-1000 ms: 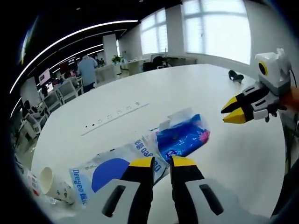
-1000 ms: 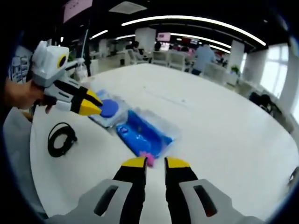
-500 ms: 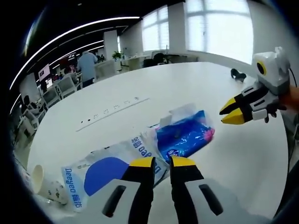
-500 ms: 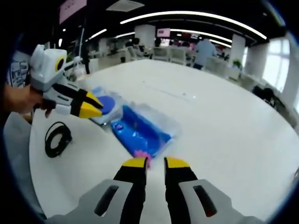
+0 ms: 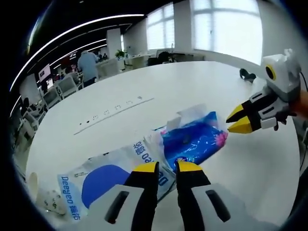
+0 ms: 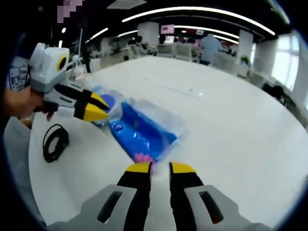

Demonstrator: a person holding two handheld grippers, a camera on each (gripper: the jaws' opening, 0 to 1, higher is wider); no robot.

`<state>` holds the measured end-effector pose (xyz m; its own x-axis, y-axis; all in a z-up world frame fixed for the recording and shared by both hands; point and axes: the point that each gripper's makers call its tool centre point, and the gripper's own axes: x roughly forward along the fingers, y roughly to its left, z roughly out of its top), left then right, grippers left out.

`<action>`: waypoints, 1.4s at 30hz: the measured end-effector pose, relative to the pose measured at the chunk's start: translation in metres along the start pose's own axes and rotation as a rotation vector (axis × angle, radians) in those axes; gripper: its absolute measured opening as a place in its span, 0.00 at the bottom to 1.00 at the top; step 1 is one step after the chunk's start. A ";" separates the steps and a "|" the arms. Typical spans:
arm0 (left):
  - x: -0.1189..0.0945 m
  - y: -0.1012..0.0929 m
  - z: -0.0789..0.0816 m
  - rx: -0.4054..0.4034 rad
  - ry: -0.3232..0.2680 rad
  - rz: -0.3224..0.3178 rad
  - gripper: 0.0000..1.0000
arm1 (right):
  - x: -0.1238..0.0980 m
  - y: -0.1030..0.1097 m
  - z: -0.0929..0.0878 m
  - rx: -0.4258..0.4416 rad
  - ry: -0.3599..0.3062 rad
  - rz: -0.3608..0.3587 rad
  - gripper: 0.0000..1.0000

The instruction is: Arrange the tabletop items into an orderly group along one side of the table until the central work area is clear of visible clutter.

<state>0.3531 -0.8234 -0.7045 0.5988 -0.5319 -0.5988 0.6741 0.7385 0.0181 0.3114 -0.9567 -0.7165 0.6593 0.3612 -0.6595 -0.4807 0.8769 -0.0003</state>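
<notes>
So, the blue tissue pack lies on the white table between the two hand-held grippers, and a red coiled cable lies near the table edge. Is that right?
Not quite: the coiled cable is black, not red, as the right gripper view shows. The rest holds: the blue tissue pack lies on the white table between the left hand-held gripper and the right hand-held gripper.

Blue tissue pack [image 5: 192,140], white wrapper [image 5: 103,173] with blue disc.

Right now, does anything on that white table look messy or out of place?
Yes. A paper cup lies tipped on its side at the table edge, and two crumpled tissue packs sprawl askew across the middle.
</notes>
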 end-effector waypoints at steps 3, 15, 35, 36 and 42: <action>0.006 -0.001 0.000 -0.001 0.004 -0.004 0.12 | 0.002 -0.003 -0.001 0.010 0.002 0.000 0.11; 0.015 -0.009 -0.004 -0.012 0.028 -0.022 0.03 | 0.006 -0.010 -0.005 0.051 0.013 0.004 0.04; 0.015 -0.019 -0.009 -0.053 0.035 -0.028 0.02 | 0.007 -0.013 -0.011 0.056 0.029 -0.003 0.01; 0.015 -0.020 -0.009 -0.052 0.036 -0.030 0.02 | 0.006 -0.013 -0.012 0.057 0.030 -0.004 0.01; 0.014 -0.021 -0.009 -0.048 0.036 -0.033 0.04 | 0.004 -0.016 -0.012 0.040 0.029 -0.019 0.06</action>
<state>0.3438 -0.8425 -0.7202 0.5605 -0.5416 -0.6265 0.6710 0.7404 -0.0399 0.3149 -0.9726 -0.7283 0.6509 0.3357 -0.6809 -0.4445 0.8956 0.0167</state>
